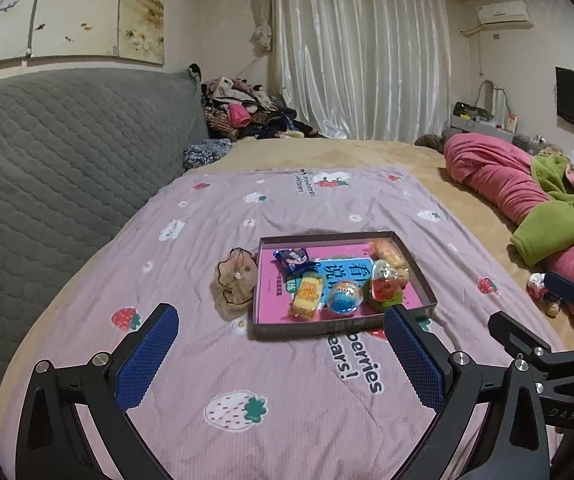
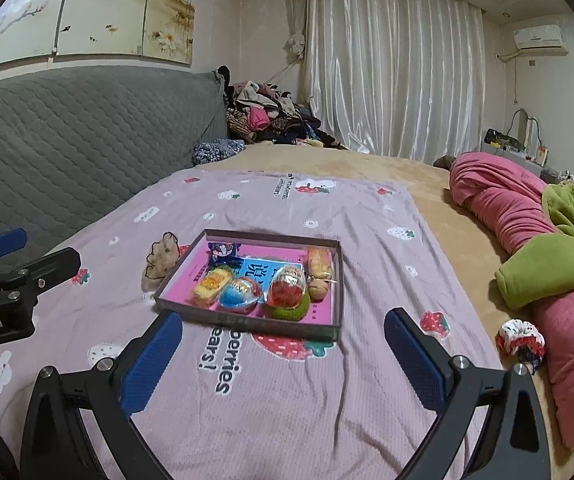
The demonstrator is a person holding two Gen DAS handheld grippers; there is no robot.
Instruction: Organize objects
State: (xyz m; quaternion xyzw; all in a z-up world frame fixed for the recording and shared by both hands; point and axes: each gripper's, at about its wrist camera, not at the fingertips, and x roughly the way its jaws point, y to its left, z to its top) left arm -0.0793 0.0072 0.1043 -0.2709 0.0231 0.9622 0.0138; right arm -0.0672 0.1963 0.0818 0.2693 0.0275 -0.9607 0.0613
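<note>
A shallow dark box (image 1: 329,329) (image 2: 247,320) with a pink floor sits on the lilac strawberry blanket. Inside lie a blue snack packet (image 1: 291,258) (image 2: 224,250), a yellow packet (image 1: 307,290) (image 2: 211,285), a blue egg toy (image 1: 344,296) (image 2: 241,291), a red egg toy (image 1: 385,284) (image 2: 288,289) on a green ring, a walnut (image 2: 319,289) and a wrapped cake (image 1: 387,256) (image 2: 319,262). A beige scrunchie (image 1: 234,280) (image 2: 161,260) lies left of the box. My left gripper (image 1: 281,330) is open and empty before the box. My right gripper (image 2: 283,334) is open and empty, just short of the box.
A red-and-white scrunchie (image 2: 521,338) (image 1: 539,290) lies right of the blanket by pink and green bedding (image 2: 547,248). A grey quilted headboard (image 1: 59,168) runs along the left. Clothes (image 1: 243,110) are piled at the far end.
</note>
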